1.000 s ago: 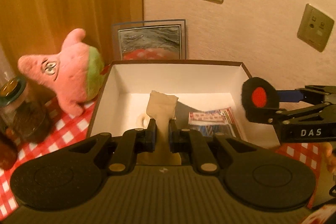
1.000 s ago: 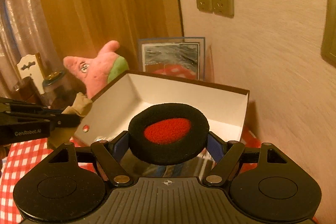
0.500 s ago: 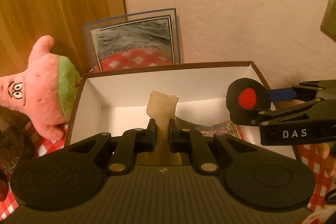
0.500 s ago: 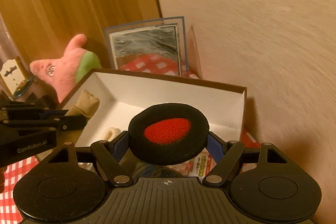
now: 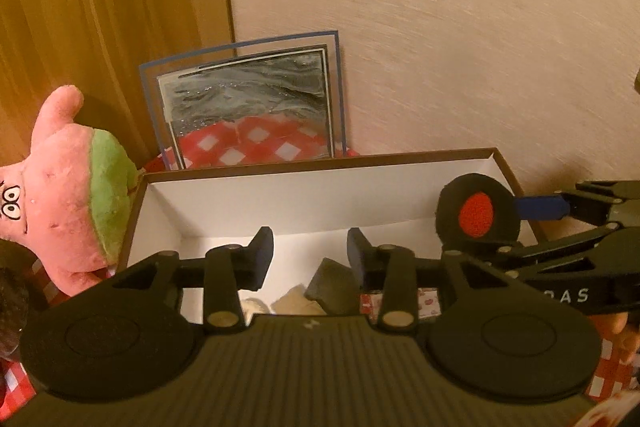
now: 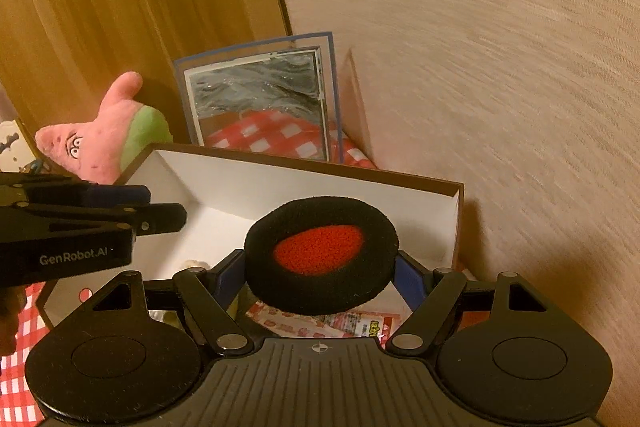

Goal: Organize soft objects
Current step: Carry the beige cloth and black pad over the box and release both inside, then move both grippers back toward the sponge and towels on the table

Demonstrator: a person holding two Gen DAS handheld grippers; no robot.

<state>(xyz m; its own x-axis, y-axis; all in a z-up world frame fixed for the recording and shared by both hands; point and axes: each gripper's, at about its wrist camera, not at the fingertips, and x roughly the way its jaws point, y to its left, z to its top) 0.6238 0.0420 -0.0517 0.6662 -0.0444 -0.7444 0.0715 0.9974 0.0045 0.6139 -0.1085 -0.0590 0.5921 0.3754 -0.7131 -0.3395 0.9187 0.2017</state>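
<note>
Left gripper (image 5: 310,251): over the near part of the box (image 5: 320,167), jaws opening, nothing between them. A beige soft toy (image 5: 296,303) lies loose on the box floor just below, beside a dark patch that cannot be identified.

Right gripper (image 6: 320,279): over the right half of the box, fingers clamped on a round black pad with a red centre (image 6: 322,253), held above the floor, clear of the right wall.

Snack packet (image 6: 320,321): flat on the box floor under the pad.

Box: white inside, brown rim, open top; far floor bare.

Pink plush (image 5: 68,195): outside, against the box's left wall.

Picture frame (image 5: 248,107): just behind the far rim, leaning on the wall (image 5: 500,67).

Checked cloth (image 6: 16,387): under the box.
</note>
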